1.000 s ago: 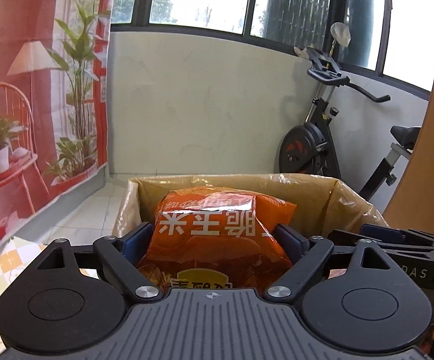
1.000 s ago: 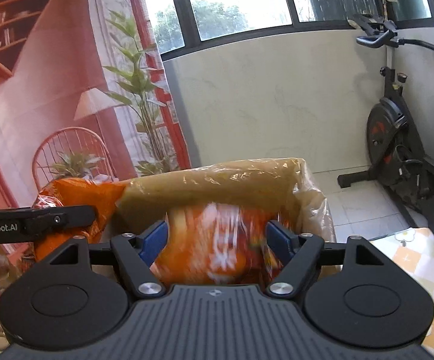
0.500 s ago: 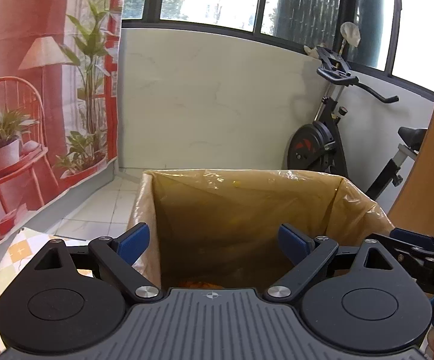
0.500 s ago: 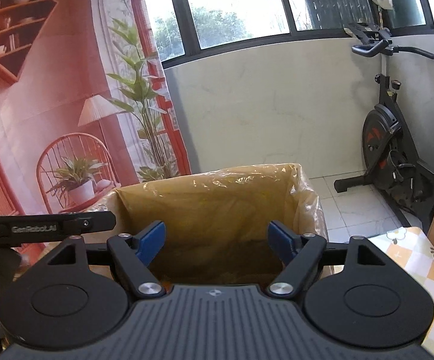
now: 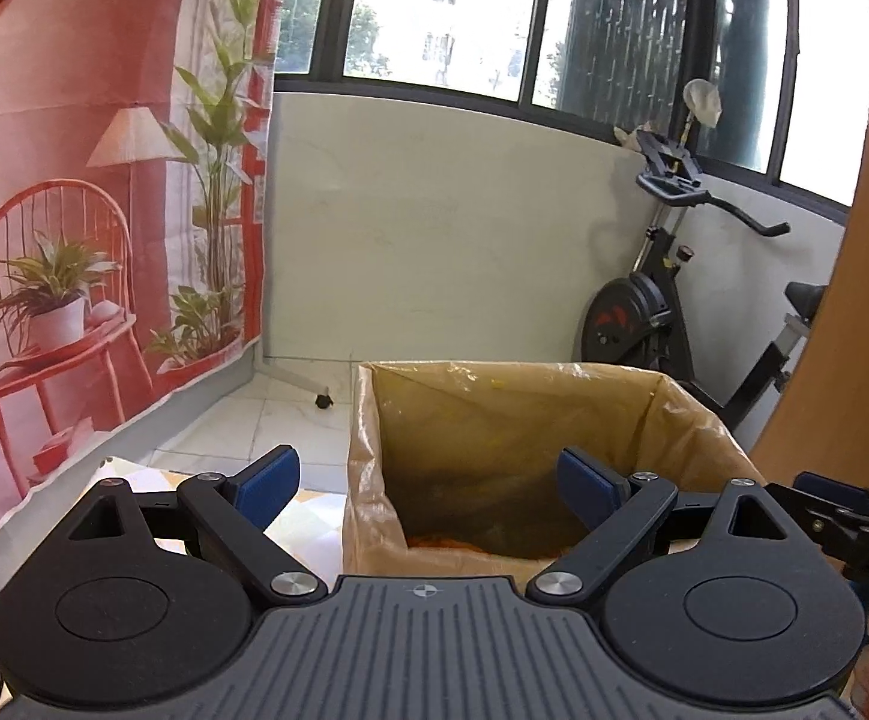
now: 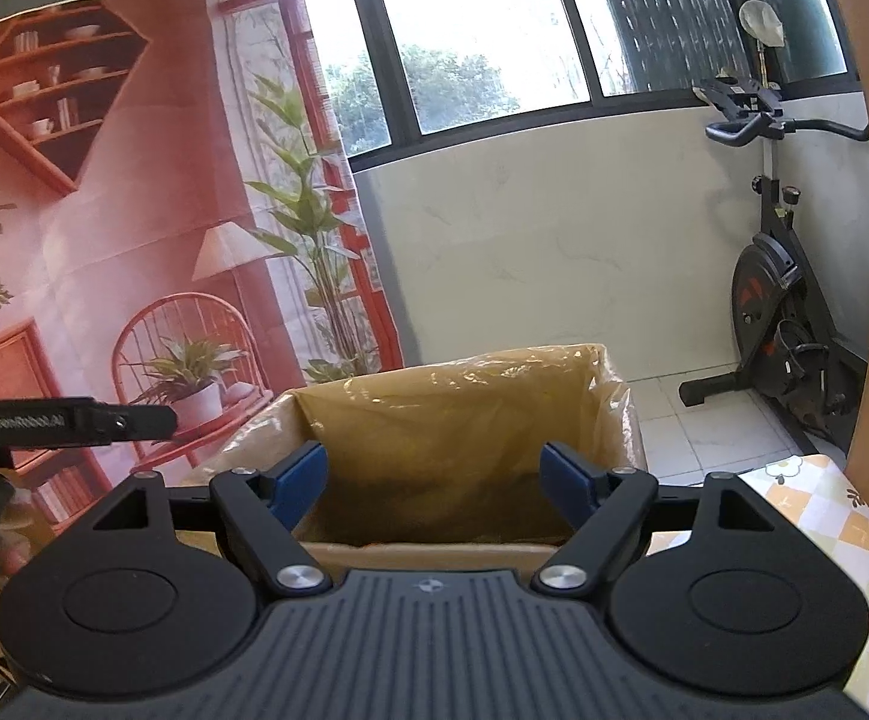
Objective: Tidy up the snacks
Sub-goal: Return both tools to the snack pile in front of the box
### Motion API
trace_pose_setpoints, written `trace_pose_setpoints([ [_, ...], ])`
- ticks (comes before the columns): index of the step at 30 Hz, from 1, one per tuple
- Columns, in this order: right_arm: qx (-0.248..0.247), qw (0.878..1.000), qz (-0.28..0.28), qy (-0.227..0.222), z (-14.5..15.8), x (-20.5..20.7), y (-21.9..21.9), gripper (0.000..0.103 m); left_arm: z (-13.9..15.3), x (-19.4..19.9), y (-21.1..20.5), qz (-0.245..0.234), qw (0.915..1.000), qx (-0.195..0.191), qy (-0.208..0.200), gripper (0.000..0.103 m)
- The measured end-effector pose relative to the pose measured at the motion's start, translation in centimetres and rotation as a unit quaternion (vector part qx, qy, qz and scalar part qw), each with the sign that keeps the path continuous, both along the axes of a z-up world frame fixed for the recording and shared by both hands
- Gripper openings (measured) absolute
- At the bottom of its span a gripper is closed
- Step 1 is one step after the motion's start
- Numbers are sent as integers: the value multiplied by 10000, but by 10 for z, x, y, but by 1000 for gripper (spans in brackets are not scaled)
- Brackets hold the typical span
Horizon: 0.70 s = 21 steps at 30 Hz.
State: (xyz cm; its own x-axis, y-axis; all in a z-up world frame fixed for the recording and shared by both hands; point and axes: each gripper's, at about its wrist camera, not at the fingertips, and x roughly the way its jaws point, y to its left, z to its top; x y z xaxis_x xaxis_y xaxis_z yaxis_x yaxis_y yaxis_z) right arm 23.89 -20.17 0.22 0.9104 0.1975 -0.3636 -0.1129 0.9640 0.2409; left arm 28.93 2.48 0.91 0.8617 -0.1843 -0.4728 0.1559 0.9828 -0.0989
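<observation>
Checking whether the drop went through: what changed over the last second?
The orange snack bag, held by both grippers a second ago, was let go into the lined box. Left gripper and right gripper have just been opening; nothing sits between either's jaws, and both have backed away. The box stayed put.

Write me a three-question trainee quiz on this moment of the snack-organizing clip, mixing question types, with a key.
1. True or false: the left gripper is clamped on a snack bag.
2. Multiple choice: what lines the cardboard box? A) clear plastic film B) a checked cloth C) newspaper
3. Short answer: in the left wrist view, what shows at the bottom of the box, and what does the right gripper hold?

Key
1. False. Its jaws, which have just been opening, stand wide with nothing between them.
2. A. The plastic liner folds over the rim.
3. A strip of the orange snack bag; the right gripper holds nothing, and its jaws have just been opening too.
</observation>
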Motion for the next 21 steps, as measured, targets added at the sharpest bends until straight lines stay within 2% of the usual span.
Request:
trace_pose_setpoints([
  [5,51,10000,30,22,-1,-17,1,81,-2,-27,5,-147,9999,-81,7,94],
  [12,34,9998,95,183,-12,-37,2,81,-22,-55,10,-189,9997,-149,79,94],
  [21,-229,9954,397,839,-55,-55,22,81,-65,-74,24,71,9986,-201,492,94],
])
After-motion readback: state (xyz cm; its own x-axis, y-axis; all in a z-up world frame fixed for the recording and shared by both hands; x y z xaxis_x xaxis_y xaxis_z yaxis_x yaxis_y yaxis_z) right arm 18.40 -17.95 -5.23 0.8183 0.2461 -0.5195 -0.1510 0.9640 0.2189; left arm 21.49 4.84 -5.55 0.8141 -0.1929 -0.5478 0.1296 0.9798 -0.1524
